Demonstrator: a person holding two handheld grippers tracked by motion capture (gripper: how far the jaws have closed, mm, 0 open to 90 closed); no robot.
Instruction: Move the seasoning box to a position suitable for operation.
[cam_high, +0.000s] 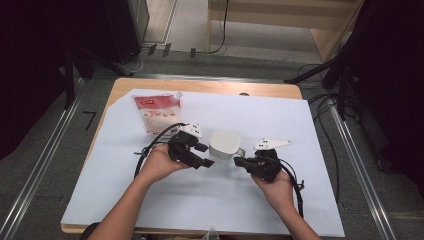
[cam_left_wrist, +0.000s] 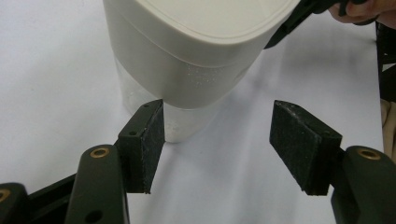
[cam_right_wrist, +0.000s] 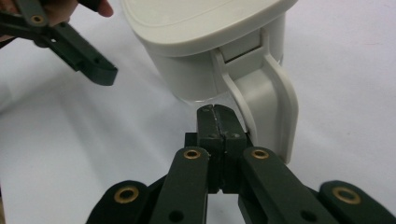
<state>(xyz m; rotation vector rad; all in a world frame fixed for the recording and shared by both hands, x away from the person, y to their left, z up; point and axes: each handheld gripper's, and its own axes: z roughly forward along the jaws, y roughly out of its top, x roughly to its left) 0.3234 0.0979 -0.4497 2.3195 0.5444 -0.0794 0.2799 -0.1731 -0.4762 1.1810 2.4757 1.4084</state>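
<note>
I see a white lidded jug (cam_high: 224, 146) standing upright near the middle of the tabletop (cam_high: 150, 200), which is covered by a white sheet. In the left gripper view the jug (cam_left_wrist: 196, 51) has an off-white lid and upper body over a clear lower wall, and it sits on the sheet just past my jaws.

My left gripper (cam_high: 202, 156) is at the jug's left side, held in the left hand (cam_high: 159, 163). Its jaws are released, pads well apart; the near pad (cam_left_wrist: 148, 140) sits right by the clear wall, though I cannot tell if it touches. The far pad (cam_left_wrist: 299, 144) is off to the side over bare sheet, so nothing is being squeezed.

My right gripper (cam_high: 239, 161) comes in from the jug's right, held in the right hand (cam_high: 276, 189). In the right gripper view its jaws (cam_right_wrist: 217, 122) are clenched together, pads meeting with nothing between them, tips just beside the jug's handle (cam_right_wrist: 268, 102), touching or nearly so. The left gripper's jaw also shows at the upper left of that view (cam_right_wrist: 79, 51).

A red and white pouch (cam_high: 157, 113) stands at the back left of the sheet, well apart from the jug and both grippers
</note>
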